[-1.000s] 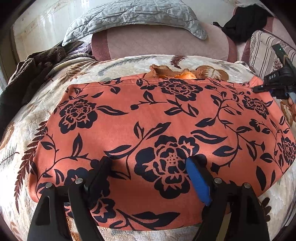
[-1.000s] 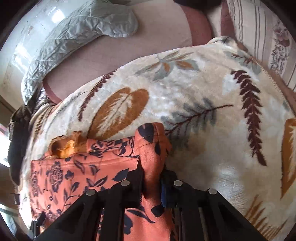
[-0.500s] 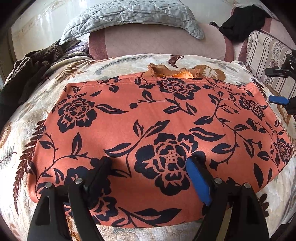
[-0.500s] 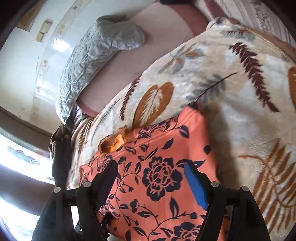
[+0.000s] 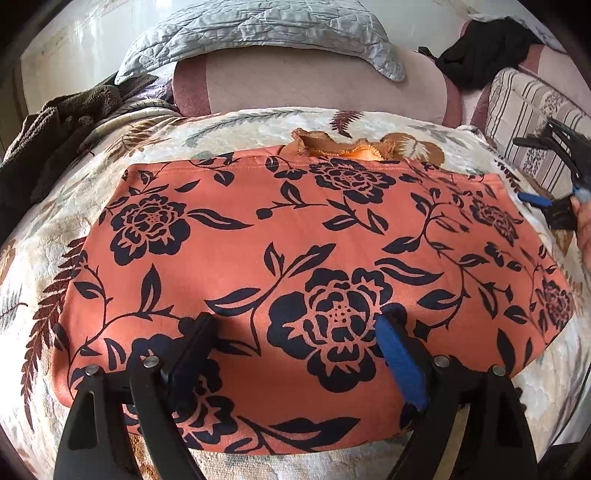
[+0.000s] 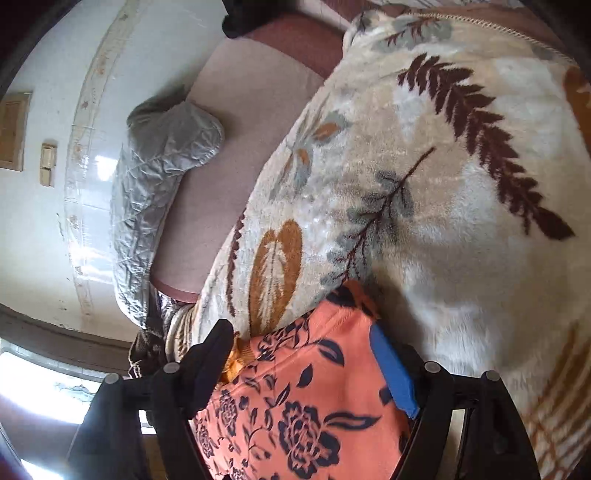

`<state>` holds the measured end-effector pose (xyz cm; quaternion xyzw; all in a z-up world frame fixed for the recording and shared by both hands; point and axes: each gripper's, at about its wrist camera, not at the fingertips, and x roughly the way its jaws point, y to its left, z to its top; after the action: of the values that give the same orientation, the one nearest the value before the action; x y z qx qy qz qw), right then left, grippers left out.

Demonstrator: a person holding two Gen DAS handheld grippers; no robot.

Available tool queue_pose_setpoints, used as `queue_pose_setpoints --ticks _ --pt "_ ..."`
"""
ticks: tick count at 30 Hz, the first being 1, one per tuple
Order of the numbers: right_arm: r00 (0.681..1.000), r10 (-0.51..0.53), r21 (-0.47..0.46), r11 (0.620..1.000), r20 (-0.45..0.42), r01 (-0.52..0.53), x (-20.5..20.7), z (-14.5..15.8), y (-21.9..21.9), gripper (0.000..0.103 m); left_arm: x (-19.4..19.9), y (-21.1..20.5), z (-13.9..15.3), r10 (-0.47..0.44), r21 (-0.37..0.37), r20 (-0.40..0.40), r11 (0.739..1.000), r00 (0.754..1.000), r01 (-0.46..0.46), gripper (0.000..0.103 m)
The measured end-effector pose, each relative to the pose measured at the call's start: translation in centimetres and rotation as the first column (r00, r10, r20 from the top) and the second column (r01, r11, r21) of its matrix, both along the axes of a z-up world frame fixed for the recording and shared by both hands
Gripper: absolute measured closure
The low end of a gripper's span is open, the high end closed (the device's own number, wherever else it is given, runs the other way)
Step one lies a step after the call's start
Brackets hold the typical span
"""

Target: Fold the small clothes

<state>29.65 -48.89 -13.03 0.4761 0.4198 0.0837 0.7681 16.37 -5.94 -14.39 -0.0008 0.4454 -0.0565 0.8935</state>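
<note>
An orange garment with a black flower print lies spread flat on a cream leaf-patterned blanket; a ruffled orange edge sticks out at its far side. My left gripper is open, its fingers resting over the garment's near edge. My right gripper is open and empty, above the garment's far right corner. It also shows at the right edge of the left wrist view, lifted clear of the cloth.
A grey quilted pillow and a pink bolster lie behind the blanket. Dark clothes are piled at the left and back right. A striped cushion is at the right.
My right gripper let go of the garment's far right corner, opened and lifted away to the right. The corner now lies flat. The left gripper has stayed in place.
</note>
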Motion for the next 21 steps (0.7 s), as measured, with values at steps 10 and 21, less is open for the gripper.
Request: queue_pose_setpoints --ticks 10,21 --pt "0.981 0.169 -0.014 0.986 0.097 -0.168 -17.6 2.4 8.1 0.013 -3.8 6.2 3.9 0.145 0.022 0.035 0.989 0.989 -0.146 0.015" --pt "0.982 0.18 0.024 0.983 0.052 -0.182 -14.8 -0.8 11.5 0.013 -2.9 9.9 2.6 0.246 0.071 0.005 0.967 0.969 -0.246 0.015"
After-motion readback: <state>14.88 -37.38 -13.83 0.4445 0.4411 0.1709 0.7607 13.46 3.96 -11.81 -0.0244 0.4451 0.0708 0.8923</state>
